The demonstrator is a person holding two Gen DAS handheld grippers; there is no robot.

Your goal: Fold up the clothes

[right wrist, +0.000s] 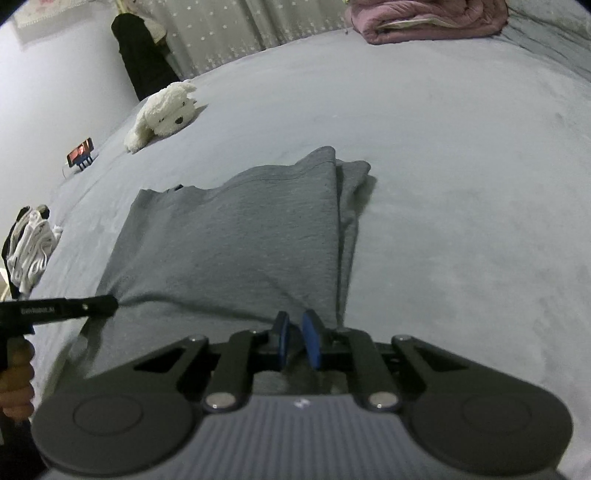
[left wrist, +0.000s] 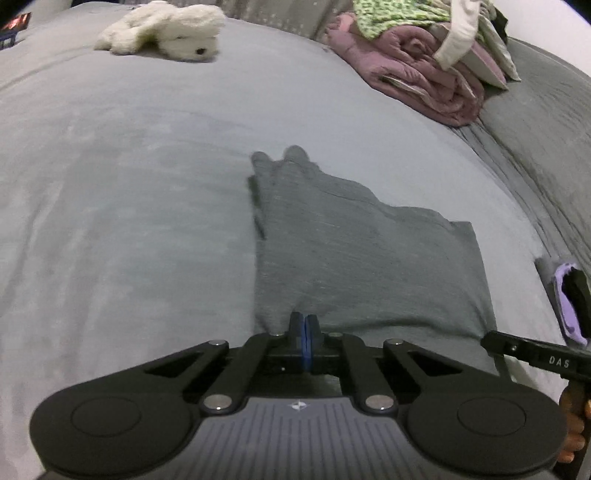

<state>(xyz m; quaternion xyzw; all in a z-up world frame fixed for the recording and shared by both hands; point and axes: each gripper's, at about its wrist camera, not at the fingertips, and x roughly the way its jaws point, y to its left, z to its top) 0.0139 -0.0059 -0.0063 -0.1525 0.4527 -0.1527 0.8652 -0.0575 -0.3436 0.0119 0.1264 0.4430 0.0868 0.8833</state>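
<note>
A grey garment point(left wrist: 362, 258) point(right wrist: 236, 236) lies folded lengthwise on the grey bed point(left wrist: 129, 221), with its narrow end pointing away from me. My left gripper point(left wrist: 304, 321) is shut on its near hem at the left side, and the cloth puckers around the blue pads. In the right wrist view that gripper's tip point(right wrist: 110, 302) pinches the hem and draws a taut crease. My right gripper point(right wrist: 295, 325) is shut on the near hem by the folded right edge, with grey cloth between its pads. In the left wrist view its tip point(left wrist: 491, 338) sits at the garment's near right corner.
A white plush toy point(left wrist: 166, 31) point(right wrist: 162, 110) lies at the far side of the bed. A pile of pink blanket and clothes point(left wrist: 424, 66) sits far right. A phone on a stand point(right wrist: 81, 153) and white clothes point(right wrist: 29, 247) are at the left edge.
</note>
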